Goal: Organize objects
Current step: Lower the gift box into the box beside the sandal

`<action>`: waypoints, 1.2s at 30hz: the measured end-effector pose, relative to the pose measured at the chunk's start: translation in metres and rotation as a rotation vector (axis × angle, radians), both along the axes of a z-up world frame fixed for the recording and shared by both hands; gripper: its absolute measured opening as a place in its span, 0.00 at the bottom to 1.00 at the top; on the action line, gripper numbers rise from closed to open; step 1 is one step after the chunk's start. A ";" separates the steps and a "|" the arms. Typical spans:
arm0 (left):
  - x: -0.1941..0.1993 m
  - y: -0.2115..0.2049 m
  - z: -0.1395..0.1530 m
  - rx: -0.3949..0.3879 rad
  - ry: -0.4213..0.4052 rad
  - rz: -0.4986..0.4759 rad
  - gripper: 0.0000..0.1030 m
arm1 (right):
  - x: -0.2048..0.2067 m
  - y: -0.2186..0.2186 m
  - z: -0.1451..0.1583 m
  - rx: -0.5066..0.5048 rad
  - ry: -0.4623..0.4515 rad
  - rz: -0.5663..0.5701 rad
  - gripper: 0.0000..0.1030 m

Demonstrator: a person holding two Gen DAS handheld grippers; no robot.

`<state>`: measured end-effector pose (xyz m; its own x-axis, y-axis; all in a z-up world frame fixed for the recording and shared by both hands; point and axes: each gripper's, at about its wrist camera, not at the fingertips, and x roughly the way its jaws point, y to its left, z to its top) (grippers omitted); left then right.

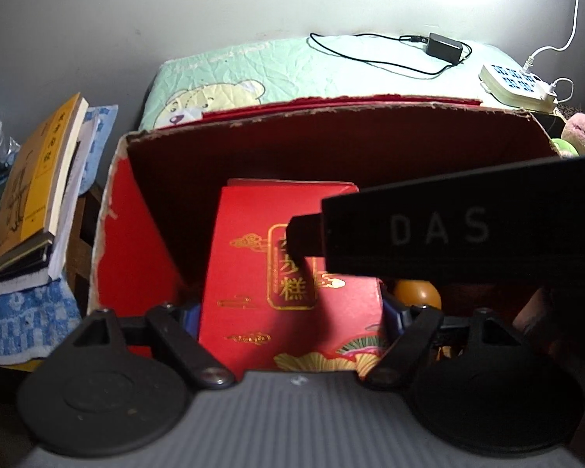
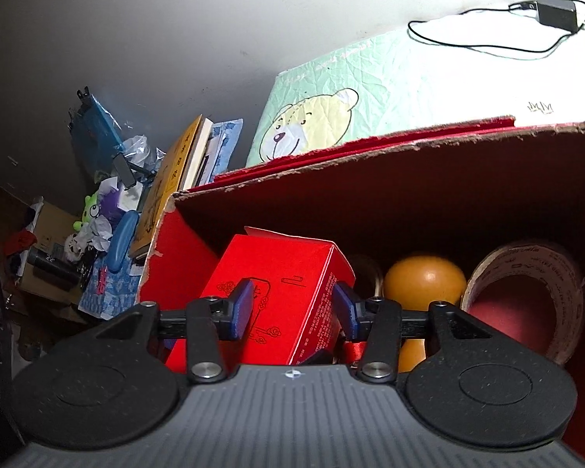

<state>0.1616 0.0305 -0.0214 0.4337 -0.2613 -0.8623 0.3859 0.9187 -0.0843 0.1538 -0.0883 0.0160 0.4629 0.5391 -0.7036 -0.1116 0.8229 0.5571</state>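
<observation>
Blue-padded fingers (image 2: 242,308) of the right gripper (image 2: 292,310) stood partly spread on either side of a small red cardboard carton with gold line drawings (image 2: 277,292), both pads against its sides in a grip. That carton sat tilted inside a large open cardboard box with a red outside and torn brown rim (image 2: 370,202), toward the box's nine o'clock wall. At three o'clock from the carton lay a smooth orange ball (image 2: 425,277), and further round a roll of brown tape (image 2: 526,296) stood on edge.

From the left wrist, the left gripper (image 1: 290,312) was spread wide around the red carton (image 1: 253,273), its blue pads (image 1: 394,312) close at each side; whether they pressed on it could not be told. The right gripper's black body (image 1: 448,230) crossed in from three o'clock. Outside the box (image 1: 121,241), at nine o'clock, a yellow paperback book (image 1: 31,179) lay on a stack.
</observation>
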 end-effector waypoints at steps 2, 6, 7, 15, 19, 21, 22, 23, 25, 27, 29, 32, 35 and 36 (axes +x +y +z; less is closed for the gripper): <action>0.000 0.002 -0.003 -0.011 0.019 0.008 0.77 | 0.002 -0.003 -0.002 0.018 0.015 -0.006 0.46; 0.000 0.002 -0.007 -0.009 0.032 0.019 0.77 | 0.001 0.003 0.001 -0.009 0.002 0.020 0.46; 0.000 0.003 -0.008 -0.010 0.034 0.024 0.77 | 0.001 0.006 0.002 -0.027 -0.007 0.034 0.46; 0.002 0.000 -0.008 0.005 0.028 0.056 0.79 | 0.012 0.018 0.004 -0.123 -0.056 0.168 0.45; 0.004 -0.001 -0.010 0.019 0.032 0.058 0.81 | 0.018 0.017 -0.001 -0.096 -0.060 0.191 0.47; 0.004 -0.003 -0.011 0.029 0.034 0.056 0.82 | 0.018 0.014 -0.004 -0.071 -0.057 0.174 0.47; 0.004 -0.002 -0.011 0.029 0.034 0.053 0.82 | 0.018 0.012 -0.004 -0.060 -0.055 0.165 0.47; 0.005 -0.001 -0.011 0.024 0.035 0.051 0.82 | 0.017 0.010 -0.004 -0.052 -0.054 0.158 0.46; 0.006 0.000 -0.010 0.016 0.045 0.050 0.81 | 0.016 0.008 -0.003 -0.044 -0.048 0.161 0.45; 0.006 0.001 -0.008 0.004 0.060 0.052 0.81 | 0.015 0.009 0.000 -0.049 -0.054 0.187 0.44; 0.001 0.003 -0.002 -0.001 0.045 0.057 0.80 | 0.012 0.007 0.004 -0.030 -0.069 0.204 0.44; -0.004 0.001 0.003 0.025 0.018 0.055 0.81 | 0.014 0.005 0.006 -0.005 -0.072 0.222 0.44; -0.004 -0.005 0.001 0.065 0.016 0.056 0.81 | 0.019 0.008 0.001 0.006 -0.046 0.227 0.44; -0.004 -0.007 -0.001 0.080 0.014 0.056 0.81 | 0.021 0.008 -0.001 0.010 -0.040 0.230 0.44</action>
<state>0.1575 0.0232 -0.0219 0.4331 -0.1670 -0.8857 0.3326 0.9429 -0.0152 0.1750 -0.0801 0.0147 0.3546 0.6405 -0.6812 -0.3178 0.7677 0.5564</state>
